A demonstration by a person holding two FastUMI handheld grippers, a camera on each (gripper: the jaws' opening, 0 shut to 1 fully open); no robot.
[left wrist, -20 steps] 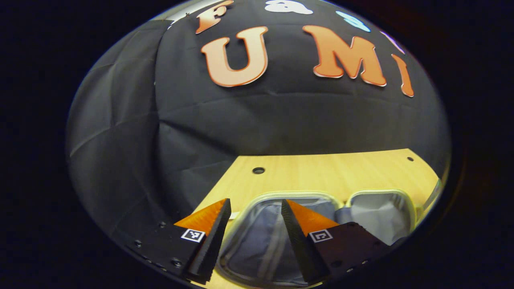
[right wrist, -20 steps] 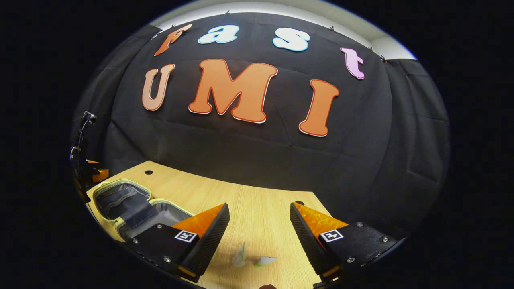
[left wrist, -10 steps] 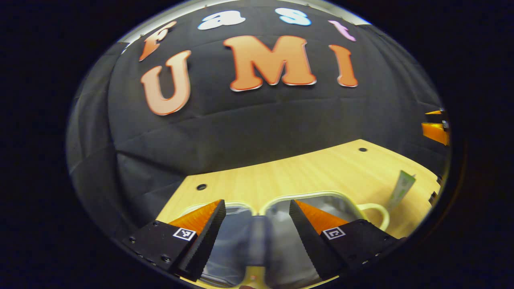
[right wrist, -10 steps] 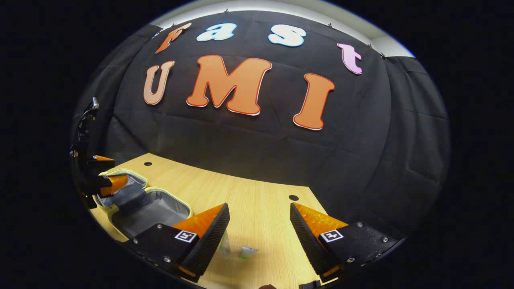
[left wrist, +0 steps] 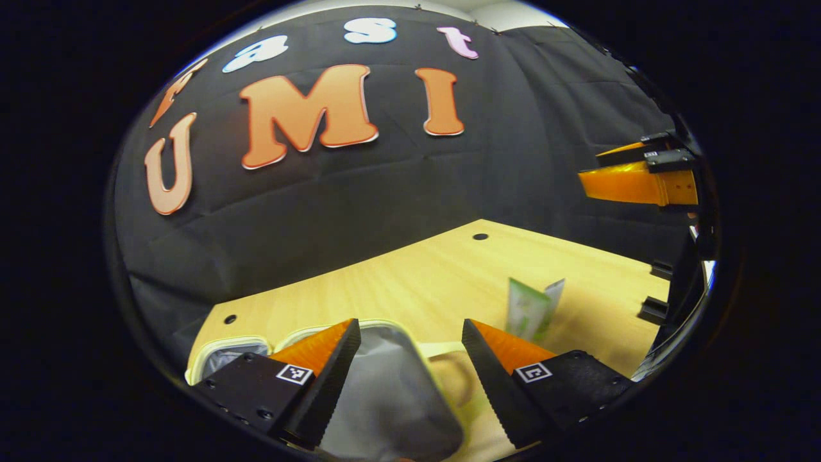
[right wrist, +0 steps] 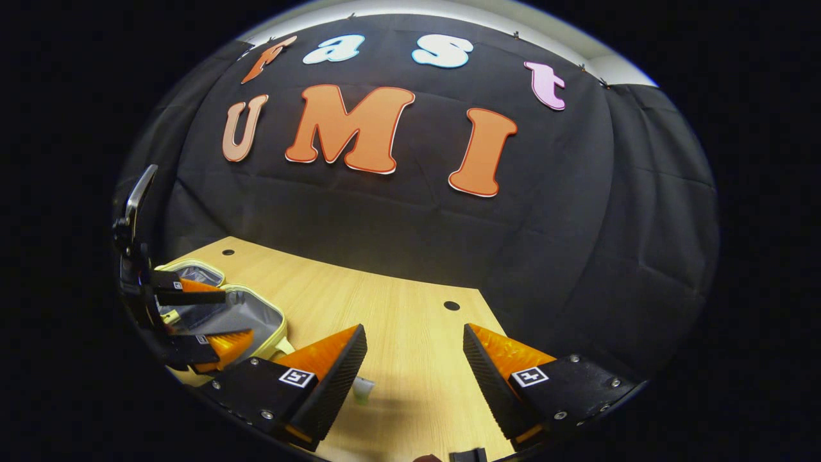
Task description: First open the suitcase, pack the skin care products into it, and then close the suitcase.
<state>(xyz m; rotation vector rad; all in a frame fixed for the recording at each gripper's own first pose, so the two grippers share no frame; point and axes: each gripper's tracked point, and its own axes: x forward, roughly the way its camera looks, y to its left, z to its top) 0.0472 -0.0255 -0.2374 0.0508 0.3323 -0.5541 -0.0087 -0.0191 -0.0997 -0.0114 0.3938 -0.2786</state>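
Your left gripper [left wrist: 407, 378] hangs over the open suitcase [left wrist: 385, 391], its fingers spread wide with nothing between them, so you seem free to reach for a product next. The case lies flat on the table [left wrist: 417, 276] with its grey lining up and its handle [left wrist: 452, 378] toward the tubes [left wrist: 529, 308], which puts the opening within easy reach of them. They stand just beside the handle, leaning together and not yet packed. Your right gripper [right wrist: 414, 378] is also wide open and empty, low over the table, with one tube [right wrist: 363, 389] by its left finger, probably so either hand can take one
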